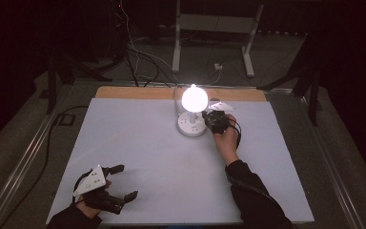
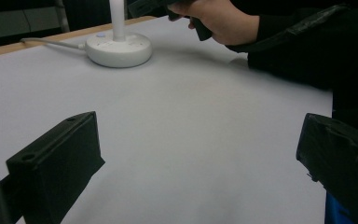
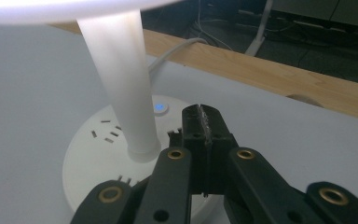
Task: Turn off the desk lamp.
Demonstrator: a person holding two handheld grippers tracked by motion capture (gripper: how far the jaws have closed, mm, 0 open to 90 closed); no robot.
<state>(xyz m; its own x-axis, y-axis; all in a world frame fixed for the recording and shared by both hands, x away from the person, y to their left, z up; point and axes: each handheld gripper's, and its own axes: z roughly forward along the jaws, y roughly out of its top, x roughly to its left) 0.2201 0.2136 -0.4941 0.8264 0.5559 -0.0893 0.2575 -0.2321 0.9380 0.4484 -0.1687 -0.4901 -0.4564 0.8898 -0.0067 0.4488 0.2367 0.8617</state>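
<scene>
- The left tongs [image 1: 124, 182] are resting spread wide near the front left corner of the tabletop [image 1: 138, 152], pinching nothing and sitting well apart from the work; they are best left parked there, out of the way.
- The lit desk lamp [image 1: 193, 98] is standing near the far middle of the tabletop, its white stem [image 3: 119, 74] rising from a round base [image 3: 91, 154] with socket slots, and its cord [image 3: 175, 49] is trailing off over the wooden far edge [image 3: 279, 74].
- The right tongs [image 3: 200, 122] are pressed together, empty, hovering over the base just beside the stem, with the small blue-glowing button [image 3: 159, 108] just ahead of the tips.
- By my reading, the step is pressing that button: the closed tips should be coming straight down on its middle, lightly, so the base is not tipping or sliding and the stem is not getting knocked.
- No brand, label or readable writing is showing on the lamp or the base.
</scene>
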